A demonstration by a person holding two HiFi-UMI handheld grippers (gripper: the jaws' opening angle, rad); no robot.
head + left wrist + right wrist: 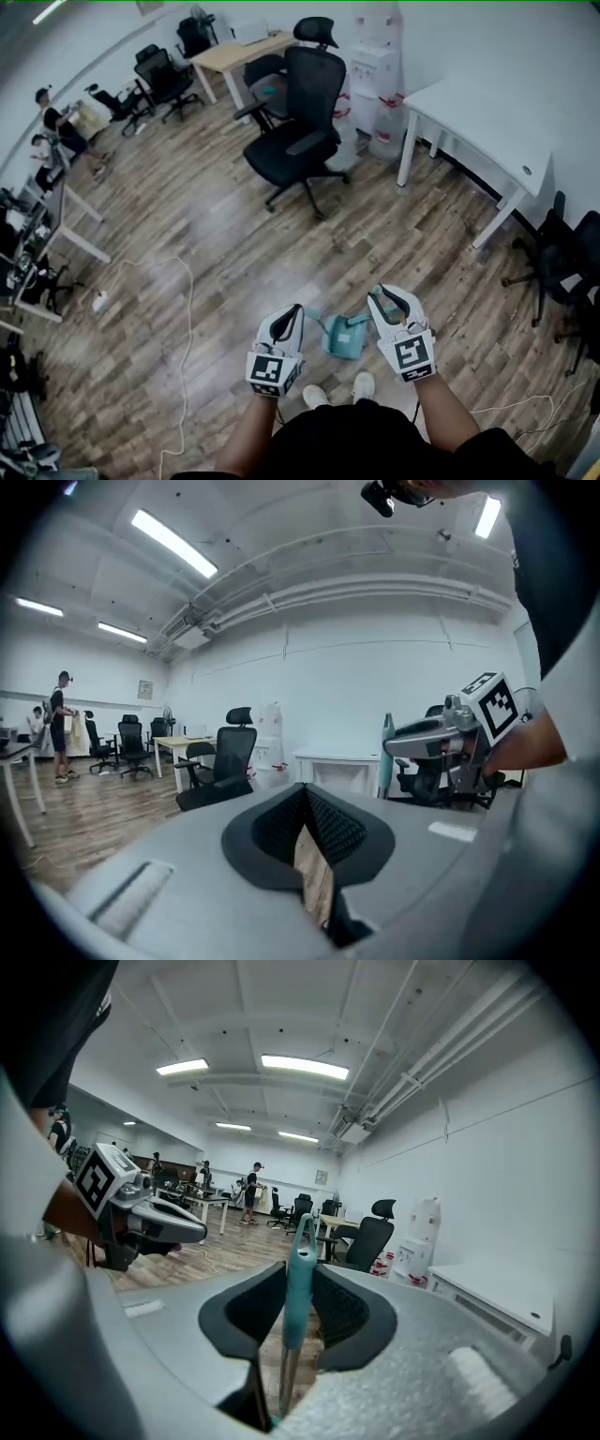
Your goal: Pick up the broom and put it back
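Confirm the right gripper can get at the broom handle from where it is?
Likely yes. The right gripper has the teal broom handle upright between its jaws, which look snug on both sides; nothing else sits in that gap. The left gripper is off to the side, clear of it.

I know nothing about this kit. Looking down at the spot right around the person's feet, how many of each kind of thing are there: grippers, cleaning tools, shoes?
Grey two-jaw grippers with marker cubes: 2 (left gripper, right gripper)
Teal plastic broom: 1
White shoes: 2
Total: 5
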